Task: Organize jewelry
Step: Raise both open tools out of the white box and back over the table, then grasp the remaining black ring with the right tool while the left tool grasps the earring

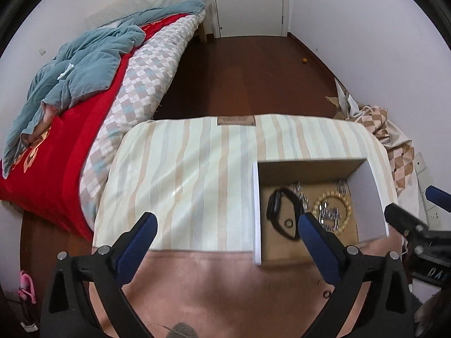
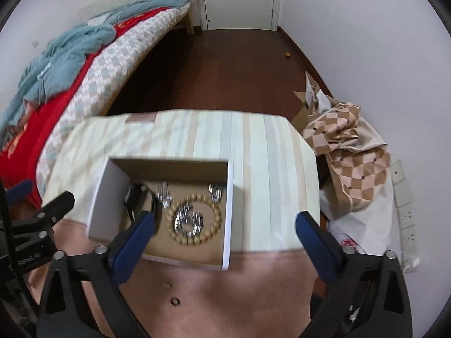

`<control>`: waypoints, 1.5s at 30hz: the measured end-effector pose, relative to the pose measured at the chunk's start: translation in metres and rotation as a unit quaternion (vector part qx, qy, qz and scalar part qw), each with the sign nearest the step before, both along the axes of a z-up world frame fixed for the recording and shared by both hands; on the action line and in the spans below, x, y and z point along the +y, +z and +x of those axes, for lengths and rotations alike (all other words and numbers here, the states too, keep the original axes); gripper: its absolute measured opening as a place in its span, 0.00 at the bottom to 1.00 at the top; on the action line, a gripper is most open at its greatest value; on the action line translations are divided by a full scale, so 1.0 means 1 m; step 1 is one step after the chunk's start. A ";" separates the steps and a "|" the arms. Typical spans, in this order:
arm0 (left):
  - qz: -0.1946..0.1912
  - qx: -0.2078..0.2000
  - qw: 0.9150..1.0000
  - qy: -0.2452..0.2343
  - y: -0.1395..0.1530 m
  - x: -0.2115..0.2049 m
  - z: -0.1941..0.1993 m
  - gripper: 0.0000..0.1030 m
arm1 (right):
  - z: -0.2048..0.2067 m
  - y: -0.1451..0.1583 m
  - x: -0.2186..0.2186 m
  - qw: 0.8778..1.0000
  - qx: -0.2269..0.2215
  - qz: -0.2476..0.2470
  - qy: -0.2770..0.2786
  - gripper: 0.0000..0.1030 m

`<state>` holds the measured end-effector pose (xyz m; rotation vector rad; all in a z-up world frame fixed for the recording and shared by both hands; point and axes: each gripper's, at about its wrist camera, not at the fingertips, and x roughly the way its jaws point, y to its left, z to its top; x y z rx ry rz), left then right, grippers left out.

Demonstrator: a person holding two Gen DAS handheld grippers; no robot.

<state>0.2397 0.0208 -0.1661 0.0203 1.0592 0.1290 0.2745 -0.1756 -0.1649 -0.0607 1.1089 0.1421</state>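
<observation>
Box: an open cardboard box (image 2: 169, 211) sits on the striped cloth (image 1: 183, 174) over the surface, lower centre of the right wrist view and lower right of the left wrist view.
Already inside: a black watch (image 1: 282, 211) at the box's left side, a ring of wooden beads (image 2: 194, 219) in the middle with a silver chain (image 2: 187, 219) heaped inside it, and more silver pieces (image 2: 215, 191) toward the back wall. A small ring (image 1: 288, 222) also lies by the watch strap.
Left outside: one small dark ring (image 2: 175, 300) lies on the pink cloth (image 2: 225, 295) in front of the box, lower centre of the right wrist view; a second, fainter speck near it is too blurred to name.
Left tool (image 1: 225, 222): fingers spread wide, nothing between them, hovering above the front edge of the striped cloth.
Right tool (image 2: 225, 222): also spread wide and empty, above the box's front right corner.
Progress: by my reading nearly finished; most pieces are boxed and the loose ring looks like the last item to collect.
Caution: the ring is tiny and flat on soft cloth, so it is likely hard to pinch.
</observation>
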 end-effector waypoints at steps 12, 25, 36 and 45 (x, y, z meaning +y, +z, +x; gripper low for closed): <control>0.022 -0.042 0.999 0.020 0.033 0.004 -0.057 0.99 | -0.060 0.028 0.009 0.999 -0.040 -0.018 -0.005 1.00; 0.019 -0.104 0.994 0.015 0.081 -0.003 -0.106 0.99 | -0.112 0.084 0.009 0.995 -0.100 -0.014 -0.019 1.00; 0.021 -0.112 0.992 0.043 0.070 0.001 -0.124 0.99 | -0.139 0.090 0.000 0.994 -0.109 -0.001 -0.027 1.00; 0.042 -0.015 0.997 0.063 -0.028 0.013 -0.110 0.99 | -0.132 -0.026 0.006 0.999 -0.025 0.010 -0.019 0.98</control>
